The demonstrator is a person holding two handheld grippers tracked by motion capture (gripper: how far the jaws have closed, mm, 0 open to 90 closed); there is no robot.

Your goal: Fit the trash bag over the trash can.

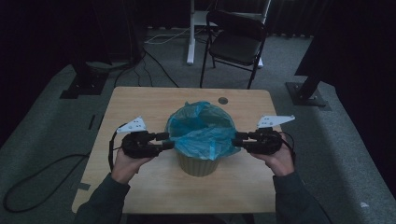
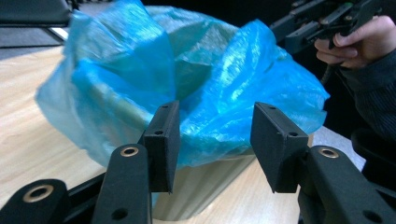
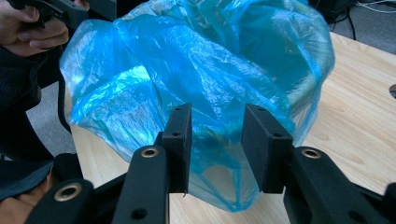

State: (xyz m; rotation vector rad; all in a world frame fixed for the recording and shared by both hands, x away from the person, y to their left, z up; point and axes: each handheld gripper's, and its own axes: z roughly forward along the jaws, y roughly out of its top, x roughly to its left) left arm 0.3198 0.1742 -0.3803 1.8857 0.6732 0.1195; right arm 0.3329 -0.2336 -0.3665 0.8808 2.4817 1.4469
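Around the bin, high view: the cream bin (image 1: 198,164) stands at the middle of the wooden table (image 1: 140,100), its blue bag (image 1: 201,128) draped loosely over the rim; the left gripper (image 1: 167,141) sits just beside the bin's left edge and the right gripper (image 1: 237,139) just beside its right edge.
Left gripper view: jaws stand wide apart, with nothing pinched; the bag (image 2: 187,88) billows just beyond the pads, and its lower hem hangs over the bin wall (image 2: 201,189).
Right gripper view: jaws part-way open and holding nothing; the bag (image 3: 196,79) bulges just ahead of them, with a loose fold (image 3: 224,182) drooping in the gap.
Risk, bag: likely to slip off the rim or sag into the bin, since neither side is gripped and the film sits slack.
Risk, bin: a snagged fold could tip or drag the light bin if a gripper pulls away.
Surface: pale wood table, bare around the bin, with a round hole (image 1: 222,100) beyond it.
Room: dim, grey carpet, a folding chair (image 1: 235,44) and floor cables (image 1: 42,172) well away from the bin.
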